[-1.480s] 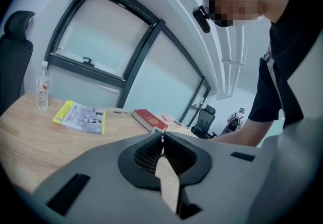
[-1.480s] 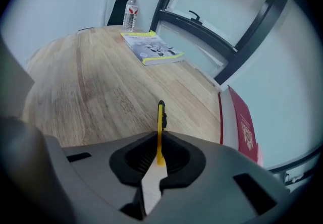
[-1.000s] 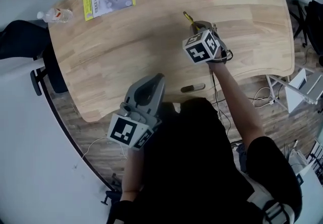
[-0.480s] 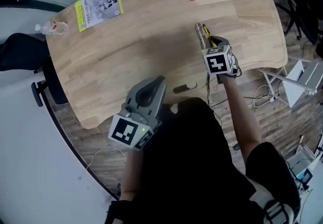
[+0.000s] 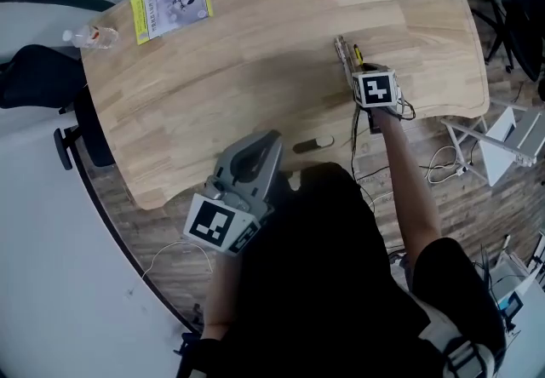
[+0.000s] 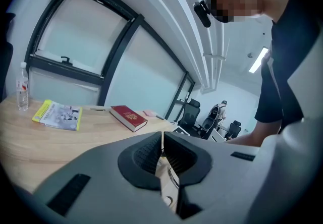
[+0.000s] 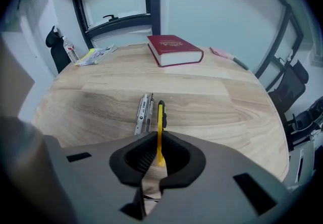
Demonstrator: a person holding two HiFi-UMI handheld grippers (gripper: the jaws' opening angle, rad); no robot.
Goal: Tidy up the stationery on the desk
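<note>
Only its own view shows the right gripper (image 7: 159,140) fingers clamping a slim yellow tool (image 7: 160,114); left gripper (image 6: 162,141) fingers closed, empty.

Clear plastic water bottle (image 5: 94,35) sits in the upper left of the head view, with a black office chair (image 5: 36,80) just below it at the left edge. Over on the right, loose cables (image 5: 441,168) trail across the wood-plank floor (image 5: 152,225) near a white rack (image 5: 506,146). The left gripper view has a big dark-framed window (image 6: 70,36) upper left and more office chairs (image 6: 192,115) mid-frame.
</note>
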